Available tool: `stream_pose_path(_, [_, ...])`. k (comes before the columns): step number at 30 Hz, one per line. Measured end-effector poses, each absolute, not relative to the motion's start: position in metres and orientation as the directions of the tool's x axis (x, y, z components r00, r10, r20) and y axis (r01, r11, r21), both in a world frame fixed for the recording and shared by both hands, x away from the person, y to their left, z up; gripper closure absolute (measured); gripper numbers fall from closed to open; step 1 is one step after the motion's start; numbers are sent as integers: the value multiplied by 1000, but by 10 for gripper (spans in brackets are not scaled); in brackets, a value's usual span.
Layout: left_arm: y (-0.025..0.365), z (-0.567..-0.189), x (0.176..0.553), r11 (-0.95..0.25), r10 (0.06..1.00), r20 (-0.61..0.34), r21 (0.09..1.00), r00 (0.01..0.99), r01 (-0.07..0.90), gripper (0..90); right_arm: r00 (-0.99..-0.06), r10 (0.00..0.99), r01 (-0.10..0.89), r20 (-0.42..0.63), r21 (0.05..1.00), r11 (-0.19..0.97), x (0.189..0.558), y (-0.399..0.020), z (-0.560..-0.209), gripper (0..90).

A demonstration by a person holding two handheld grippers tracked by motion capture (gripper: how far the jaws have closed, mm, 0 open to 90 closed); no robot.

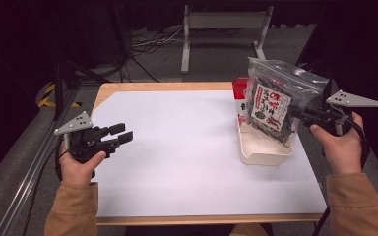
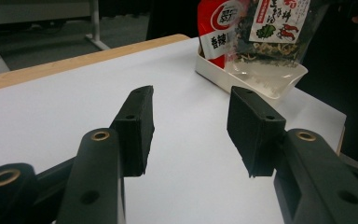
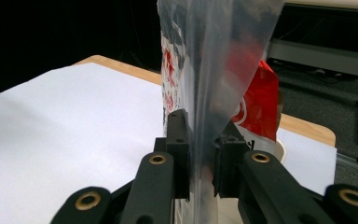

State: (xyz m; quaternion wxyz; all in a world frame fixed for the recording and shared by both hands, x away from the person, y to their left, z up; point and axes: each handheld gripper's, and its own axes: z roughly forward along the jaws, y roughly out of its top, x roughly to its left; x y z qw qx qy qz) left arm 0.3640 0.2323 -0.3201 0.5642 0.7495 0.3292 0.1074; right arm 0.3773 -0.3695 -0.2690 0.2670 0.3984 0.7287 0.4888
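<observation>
Right gripper (image 1: 302,116) is clamped on the edge of a clear zip bag (image 1: 275,98) of dark snack mix, holding it upright over the white tray (image 1: 261,152) at the table's right side, beside a red packet (image 1: 239,88) standing in the tray. Best to lower it straight and slowly so the bottom seats inside the tray wall without knocking the packet. Left gripper (image 1: 123,133) hangs idle over the white sheet, jaws apart and empty; the bag has a white label with red print.

the left gripper (image 2: 191,126) hangs open over the white table (image 2: 74,107), a snack bag (image 2: 270,28) above the tray (image 2: 261,79) near the far corner.
</observation>
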Motion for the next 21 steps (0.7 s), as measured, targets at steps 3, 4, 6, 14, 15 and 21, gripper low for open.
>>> stream_pose_path(3, [232, -320, 364, -148, 615, -209, 917, 760, 372, 517, -541, 841, 334, -1, 917, 216, 378, -367, -274, 792])
stream_pose_path(4, [232, -320, 364, -146, 615, -209, 917, 760, 370, 517, -540, 842, 338, -2, 915, 219, 378, -367, -275, 792])
stream_pose_path(6, [233, -320, 363, -146, 616, -211, 917, 759, 372, 517, -542, 840, 345, 1, 912, 221, 378, -366, -280, 792])
stream_pose_path(14, [234, -319, 363, -140, 617, -213, 918, 758, 372, 517, -542, 840, 377, 10, 896, 233, 379, -362, -303, 791])
stream_pose_path(15, [234, -319, 363, -140, 618, -212, 918, 757, 371, 517, -539, 842, 380, 15, 897, 227, 378, -362, -305, 792])
stream_pose_path(21, [233, -319, 363, -143, 619, -205, 920, 758, 366, 512, -531, 847, 390, 24, 894, 219, 376, -365, -314, 792])
